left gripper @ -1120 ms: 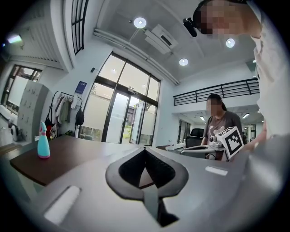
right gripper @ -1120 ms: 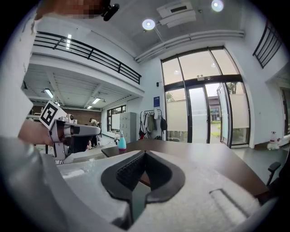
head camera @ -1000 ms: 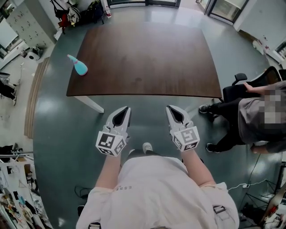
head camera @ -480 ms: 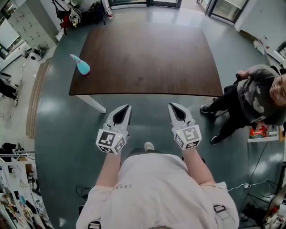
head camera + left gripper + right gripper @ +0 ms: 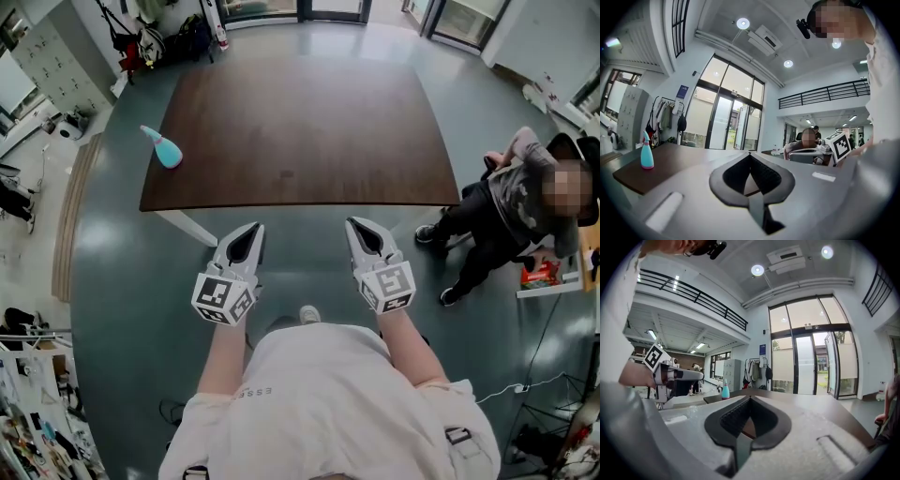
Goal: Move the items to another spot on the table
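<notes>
Spray bottle (image 5: pixel 161 147), blue, upright near left edge of table (image 5: pixel 300 131). Left hand-held gripper (image 5: pixel 246 234) and right hand-held gripper (image 5: pixel 361 230) both closed, nothing between jaws, side by side just short of near table edge, well apart from bottle. Person (image 5: pixel 525 206) beside table's right corner.

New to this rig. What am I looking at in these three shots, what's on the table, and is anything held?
There is no robot here. A person wears a head camera and holds a grey two-jaw gripper with a marker cube in each hand. The top-down picture is the head view: left gripper and right gripper, both short of the dark brown wooden table. The other two pictures come from cameras riding on each gripper, looking along its jaws. The one item I can see on the table is a turquoise spray bottle with a white top, near its left edge. Both grippers' jaws are together and hold nothing.
</notes>
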`<action>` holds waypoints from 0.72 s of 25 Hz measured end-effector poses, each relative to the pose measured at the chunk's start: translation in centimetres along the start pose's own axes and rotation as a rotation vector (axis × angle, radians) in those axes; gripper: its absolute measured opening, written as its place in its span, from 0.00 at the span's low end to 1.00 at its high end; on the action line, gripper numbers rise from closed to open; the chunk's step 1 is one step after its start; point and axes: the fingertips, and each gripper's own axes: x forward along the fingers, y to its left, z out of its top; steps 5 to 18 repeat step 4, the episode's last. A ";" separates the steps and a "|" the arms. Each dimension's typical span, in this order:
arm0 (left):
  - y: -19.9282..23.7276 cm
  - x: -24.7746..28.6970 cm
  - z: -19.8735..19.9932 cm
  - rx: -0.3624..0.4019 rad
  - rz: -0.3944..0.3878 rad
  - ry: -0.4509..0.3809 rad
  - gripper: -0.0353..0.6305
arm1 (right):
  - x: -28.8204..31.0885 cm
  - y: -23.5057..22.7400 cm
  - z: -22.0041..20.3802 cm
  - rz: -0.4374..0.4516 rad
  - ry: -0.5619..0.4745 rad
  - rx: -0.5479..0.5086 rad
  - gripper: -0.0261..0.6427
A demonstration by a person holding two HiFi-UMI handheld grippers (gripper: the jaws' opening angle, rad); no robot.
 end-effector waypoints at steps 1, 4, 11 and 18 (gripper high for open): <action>0.0 0.0 0.0 0.000 0.001 -0.002 0.08 | 0.0 -0.1 0.0 -0.001 0.001 -0.001 0.02; 0.2 0.0 0.3 0.005 0.005 -0.010 0.08 | 0.0 -0.4 0.1 -0.003 0.002 -0.002 0.02; 0.2 0.0 0.3 0.005 0.005 -0.010 0.08 | 0.0 -0.4 0.1 -0.003 0.002 -0.002 0.02; 0.2 0.0 0.3 0.005 0.005 -0.010 0.08 | 0.0 -0.4 0.1 -0.003 0.002 -0.002 0.02</action>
